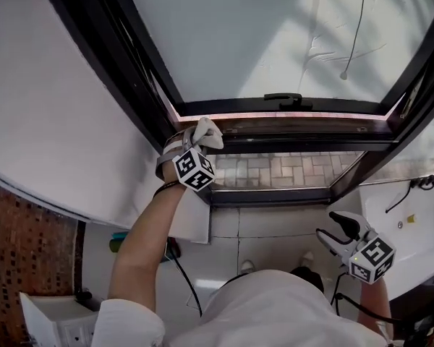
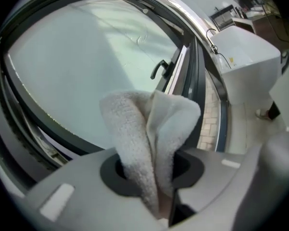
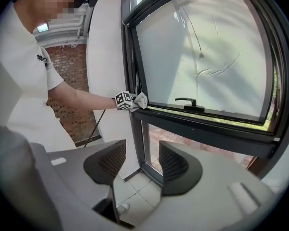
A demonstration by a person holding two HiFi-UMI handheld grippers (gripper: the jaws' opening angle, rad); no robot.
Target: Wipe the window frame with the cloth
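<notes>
A white terry cloth [image 1: 205, 133] is bunched in my left gripper [image 1: 194, 144], which is shut on it and presses it against the left end of the dark window frame [image 1: 296, 144], at the lower corner of the open sash. In the left gripper view the cloth [image 2: 149, 129] sticks up from between the jaws of the left gripper [image 2: 151, 170] and hides part of the frame [image 2: 195, 57]. My right gripper [image 1: 338, 230] hangs low at the right, open and holding nothing. Its own view shows the right gripper [image 3: 142, 163], the frame [image 3: 207, 124] and, far off, the cloth [image 3: 140, 100].
A black window handle [image 1: 283, 98] sits on the sash's lower rail. A thin cord [image 1: 354, 35] hangs in front of the frosted pane. A white fixture [image 1: 412, 223] stands at the right, a brick wall [image 1: 22, 259] at the left, and a black cable [image 1: 184, 280] runs over the tiled floor.
</notes>
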